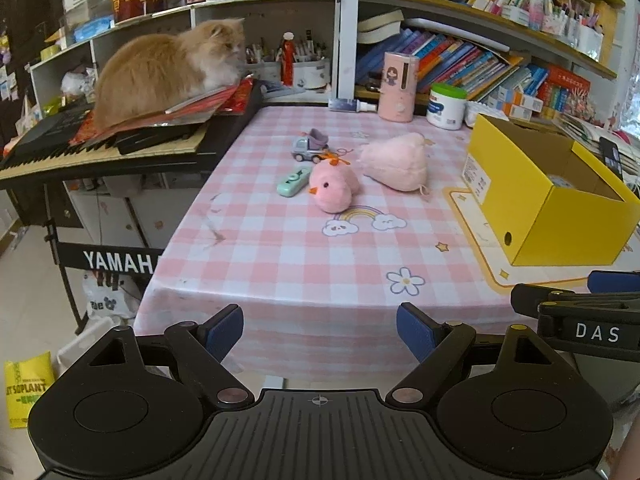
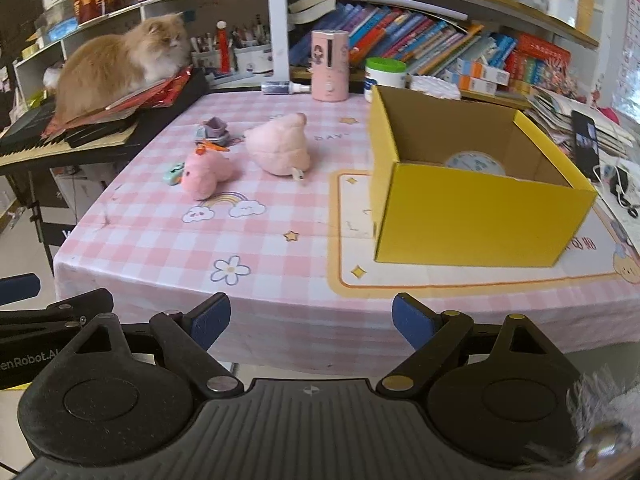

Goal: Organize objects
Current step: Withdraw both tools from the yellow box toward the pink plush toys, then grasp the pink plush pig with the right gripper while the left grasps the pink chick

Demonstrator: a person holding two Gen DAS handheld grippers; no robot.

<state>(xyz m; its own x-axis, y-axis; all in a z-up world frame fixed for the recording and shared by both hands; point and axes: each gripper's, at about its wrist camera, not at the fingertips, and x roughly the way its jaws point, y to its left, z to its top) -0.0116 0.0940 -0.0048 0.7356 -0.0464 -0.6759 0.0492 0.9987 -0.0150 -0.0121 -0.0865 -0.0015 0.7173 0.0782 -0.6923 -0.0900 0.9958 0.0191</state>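
Two sets of tongs were held side by side just off the near edge of the worktop (image 1: 280, 264), which was covered by a pink checked cloth. The left tongs (image 1: 320, 330) were spread wide with nothing between them, and the right tongs (image 2: 311, 320) were likewise spread wide and held nothing. A broad strip of bare cloth was seen between the near edge and the toys. Toward the far left, four things were grouped closely: a pink chick plush (image 1: 334, 186), a mint green case (image 1: 294, 181) just beside it on its left, a small toy truck (image 1: 310, 146) behind it, and a larger pink plush (image 1: 396, 162) to its right, slightly apart. An open yellow box (image 2: 472, 216) was set on a printed mat (image 2: 352, 248) at the right, well apart from the toys; a round disc lay inside it. At the left edge, a keyboard (image 1: 60, 156) was butted against the worktop, with a cat (image 1: 168, 68) seated on it. Books and bottles lined the far edge
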